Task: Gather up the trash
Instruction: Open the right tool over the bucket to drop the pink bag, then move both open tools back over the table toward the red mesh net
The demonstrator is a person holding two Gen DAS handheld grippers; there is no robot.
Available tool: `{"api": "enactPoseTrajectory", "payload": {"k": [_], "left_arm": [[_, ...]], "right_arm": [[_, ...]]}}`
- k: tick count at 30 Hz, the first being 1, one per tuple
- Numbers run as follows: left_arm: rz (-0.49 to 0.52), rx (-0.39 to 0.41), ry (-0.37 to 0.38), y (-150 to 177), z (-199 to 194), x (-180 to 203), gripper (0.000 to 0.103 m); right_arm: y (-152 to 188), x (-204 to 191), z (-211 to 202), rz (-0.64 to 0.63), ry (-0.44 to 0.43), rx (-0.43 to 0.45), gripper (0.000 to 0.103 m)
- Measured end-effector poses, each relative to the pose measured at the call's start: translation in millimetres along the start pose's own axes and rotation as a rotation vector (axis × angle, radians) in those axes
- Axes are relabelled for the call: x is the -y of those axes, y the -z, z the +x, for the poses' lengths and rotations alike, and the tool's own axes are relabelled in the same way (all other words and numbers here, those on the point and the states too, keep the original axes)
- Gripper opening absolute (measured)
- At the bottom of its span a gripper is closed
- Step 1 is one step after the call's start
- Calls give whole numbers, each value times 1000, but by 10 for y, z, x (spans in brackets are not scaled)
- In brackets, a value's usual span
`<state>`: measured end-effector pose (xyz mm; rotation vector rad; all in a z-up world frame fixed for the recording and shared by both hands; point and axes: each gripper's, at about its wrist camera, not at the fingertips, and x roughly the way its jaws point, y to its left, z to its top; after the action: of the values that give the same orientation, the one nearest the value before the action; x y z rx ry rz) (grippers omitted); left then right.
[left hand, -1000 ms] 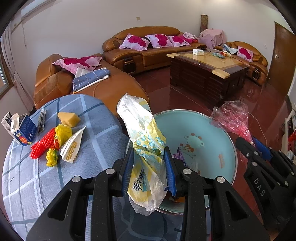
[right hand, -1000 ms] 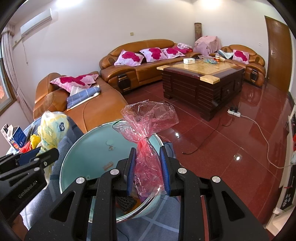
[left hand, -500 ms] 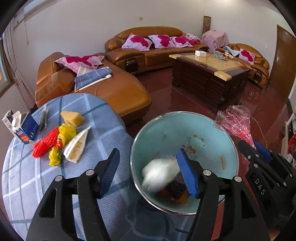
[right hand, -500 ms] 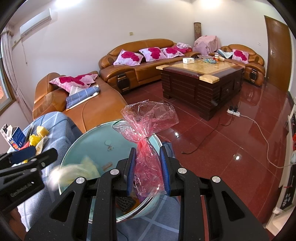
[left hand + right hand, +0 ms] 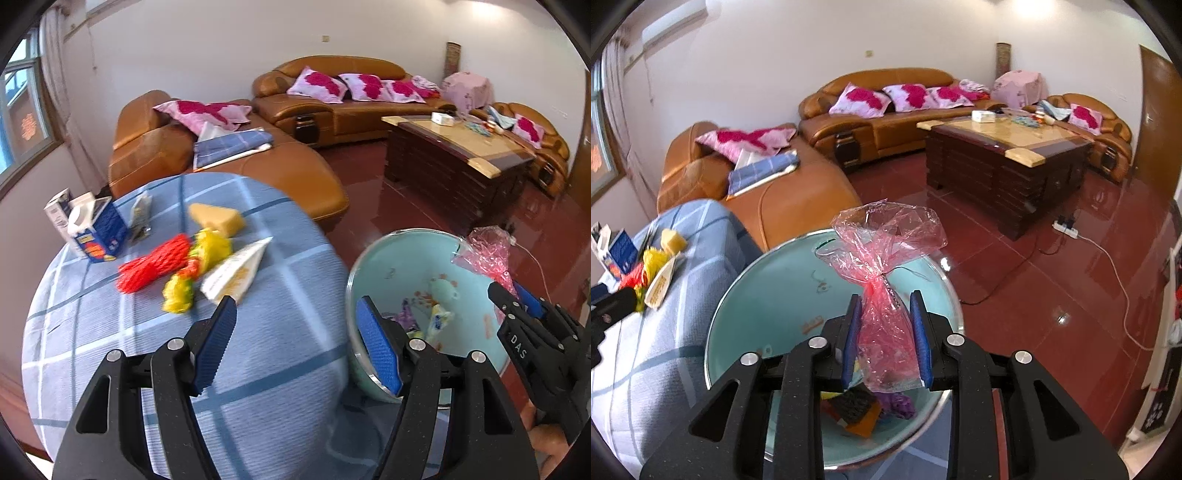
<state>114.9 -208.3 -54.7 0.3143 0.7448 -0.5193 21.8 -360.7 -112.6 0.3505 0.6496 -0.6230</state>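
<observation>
Right wrist: basin (image 5: 746,295) holds wrappers (image 5: 871,406), sponge (image 5: 857,404).

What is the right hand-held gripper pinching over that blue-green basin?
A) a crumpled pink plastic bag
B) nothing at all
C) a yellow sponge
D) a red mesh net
A: in the right wrist view, the right hand-held gripper has its jaws closed on the pink plastic bag above the basin, while the red net and sponge lie on the table.
</observation>
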Motion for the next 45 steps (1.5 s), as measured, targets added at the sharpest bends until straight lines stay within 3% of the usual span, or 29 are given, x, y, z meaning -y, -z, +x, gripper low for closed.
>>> {"api": "enactPoseTrajectory", "payload": {"k": [2,7,22,26,45], "left_arm": [[-10,1,-15,10,-17,-58,70],[-33,4,-33,36,-42,-197,71],[-89,14,-67,117,-149,-541,77],[-122,11,-90,152,-169,-690,88],[-217,-6,-163,370,-245,-1303,88]], "right_arm": [[4,-25,16,0,0,-5,44],[2,-67,-89,-2,4,26,47],[-77,-372,-361,-25,-26,76,47],[-69,-500,-410,-51,-44,82,47],[14,-1190,-592,-170,-134,90,47]]}}
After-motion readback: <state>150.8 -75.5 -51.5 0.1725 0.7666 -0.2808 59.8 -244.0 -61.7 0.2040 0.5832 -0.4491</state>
